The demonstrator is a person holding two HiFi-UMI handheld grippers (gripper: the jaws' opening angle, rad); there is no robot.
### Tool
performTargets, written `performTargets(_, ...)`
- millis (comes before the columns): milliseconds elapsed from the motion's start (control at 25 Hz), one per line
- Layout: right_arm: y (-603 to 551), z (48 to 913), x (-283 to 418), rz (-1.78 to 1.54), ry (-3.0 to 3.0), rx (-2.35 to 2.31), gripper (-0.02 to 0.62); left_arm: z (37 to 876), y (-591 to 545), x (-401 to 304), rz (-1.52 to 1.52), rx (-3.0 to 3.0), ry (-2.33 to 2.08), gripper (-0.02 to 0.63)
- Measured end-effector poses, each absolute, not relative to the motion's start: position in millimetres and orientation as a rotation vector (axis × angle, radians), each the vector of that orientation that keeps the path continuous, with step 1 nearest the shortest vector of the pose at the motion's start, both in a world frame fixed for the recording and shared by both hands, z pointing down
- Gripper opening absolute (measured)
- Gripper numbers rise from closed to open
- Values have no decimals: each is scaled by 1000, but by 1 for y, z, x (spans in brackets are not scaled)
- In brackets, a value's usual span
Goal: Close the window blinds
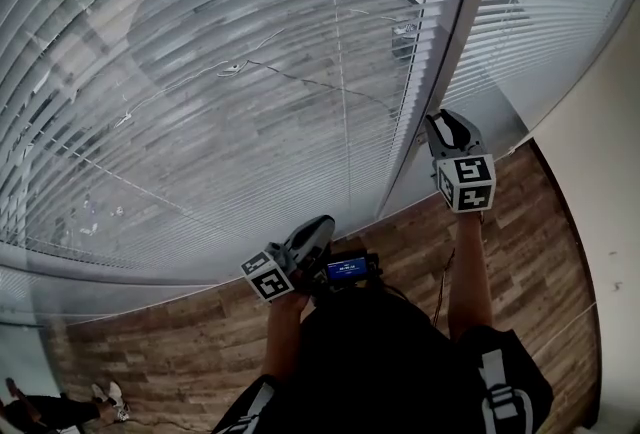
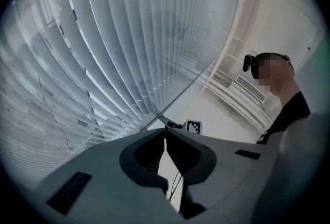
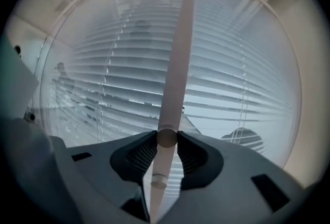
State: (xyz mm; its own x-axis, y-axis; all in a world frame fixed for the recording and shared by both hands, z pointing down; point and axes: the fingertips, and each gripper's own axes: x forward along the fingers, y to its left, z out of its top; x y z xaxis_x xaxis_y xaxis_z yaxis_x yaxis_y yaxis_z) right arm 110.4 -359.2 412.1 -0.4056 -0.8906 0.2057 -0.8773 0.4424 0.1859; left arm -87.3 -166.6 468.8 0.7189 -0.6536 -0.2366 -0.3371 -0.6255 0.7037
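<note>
R claw [image 3: 166,138]: clamped on wand [image 3: 175,63], pads touching it on both sides. Grip is near wand's lower end, and the butt end pokes past the pads toward the cam. Above the jaws the wand runs up the middle of the right gripper view, in front of the blinds [image 3: 103,73].

L claw [image 2: 165,132]: jaws together, tips touching, nothing between. In the head view it sits low by your chest, well apart from the blinds and pointing toward them. Just beside it is a small device [image 1: 345,270] w/ a blue screen; the text is too small to read.

Blinds: they cover the glass ahead of you. Slats are level and tilted part open, so the ground outside shows through the gaps in the head view. A pale post [image 1: 440,72] splits the two blind panels, and your R claw is just beside its lower part.

Labels: each claw's cube [image 1: 466,182] carries black/white square codes, no readable words.

Below: wood plank floor [image 1: 540,252] under you. Someone else's shoes [image 1: 108,400] are at the head view's bottom left corner.
</note>
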Motion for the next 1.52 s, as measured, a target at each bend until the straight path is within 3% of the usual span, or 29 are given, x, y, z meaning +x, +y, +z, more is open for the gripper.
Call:
performTargets(400, -363, 415, 114, 1029, -2894, 1376, 130, 470, -168, -88, -638, 2277, -745, 15)
performTargets(680, -362, 406, 109, 1262, -3047, 1220, 132, 470, -167, -88, -631, 2277, -744, 15)
performTargets(880, -359, 409, 113, 1097, -3030, 1304, 133, 471, -166, -88, -628, 2274, -748, 15)
performTargets(1240, -353, 407, 111, -175, -2439, 1535, 133, 472, -166, -86, -625, 2272, -748, 15)
performTargets(1520, -354, 406, 106, -333, -2274, 1529, 132, 472, -166, -85, -625, 2271, -743, 15)
